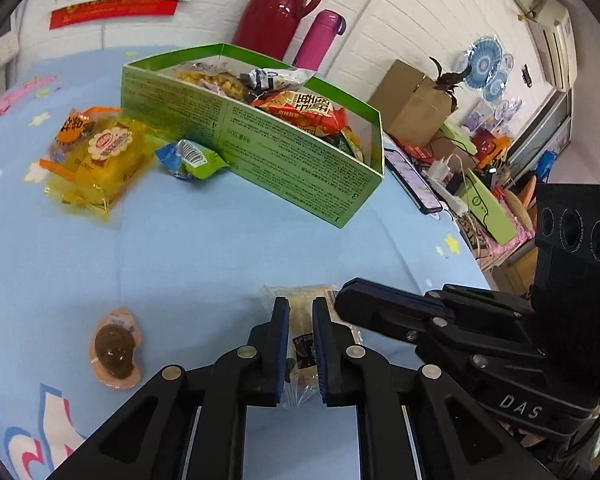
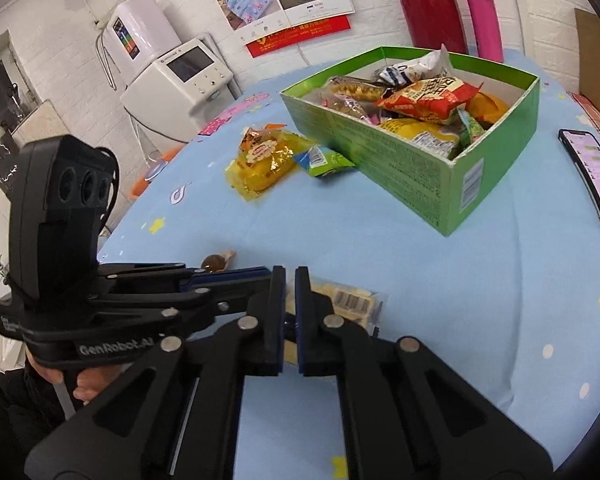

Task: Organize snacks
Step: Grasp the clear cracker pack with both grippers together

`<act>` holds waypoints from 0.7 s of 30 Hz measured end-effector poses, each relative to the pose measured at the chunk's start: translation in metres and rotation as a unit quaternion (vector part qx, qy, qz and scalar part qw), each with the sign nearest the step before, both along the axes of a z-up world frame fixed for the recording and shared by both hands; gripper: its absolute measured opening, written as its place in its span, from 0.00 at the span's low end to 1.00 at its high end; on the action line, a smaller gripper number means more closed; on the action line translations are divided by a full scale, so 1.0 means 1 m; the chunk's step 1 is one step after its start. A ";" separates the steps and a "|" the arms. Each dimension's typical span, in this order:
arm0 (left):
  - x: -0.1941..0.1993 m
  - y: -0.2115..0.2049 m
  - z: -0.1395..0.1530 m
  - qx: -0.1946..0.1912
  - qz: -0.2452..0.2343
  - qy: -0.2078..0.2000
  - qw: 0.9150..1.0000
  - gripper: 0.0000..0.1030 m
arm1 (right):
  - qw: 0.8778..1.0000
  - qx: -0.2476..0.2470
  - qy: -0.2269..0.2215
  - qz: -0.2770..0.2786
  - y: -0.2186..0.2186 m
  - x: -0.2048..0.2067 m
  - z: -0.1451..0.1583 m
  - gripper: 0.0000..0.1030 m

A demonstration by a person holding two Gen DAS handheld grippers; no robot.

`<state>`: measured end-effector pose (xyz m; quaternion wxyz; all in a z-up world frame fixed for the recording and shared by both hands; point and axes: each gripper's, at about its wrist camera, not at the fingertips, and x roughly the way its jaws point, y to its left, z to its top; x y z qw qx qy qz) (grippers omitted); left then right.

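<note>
Both grippers, left gripper [image 1: 301,346] and right gripper [image 2: 290,320], are showing black linkage bodies, blue-edged finger pads, silver pivot screws, triple-lens camera heads, white "DAS" and "GenRobot.AI" lettering.

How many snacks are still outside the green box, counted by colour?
Yellow packs: 1
Blue-green packs: 1
Clear cracker packs: 1
Brown jelly cups: 1
Total: 4

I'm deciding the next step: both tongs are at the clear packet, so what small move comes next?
Probably lift the clear packet toward the green box: the left tongs and right tongs both appear closed on it, and it still lies on the table.
</note>
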<state>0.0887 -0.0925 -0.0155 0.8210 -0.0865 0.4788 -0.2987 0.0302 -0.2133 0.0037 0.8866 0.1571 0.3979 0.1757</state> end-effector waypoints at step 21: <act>-0.004 -0.002 -0.021 0.038 -0.066 0.028 0.997 0.47 | 0.975 -0.210 0.001 0.073 0.024 -0.026 -0.038 0.70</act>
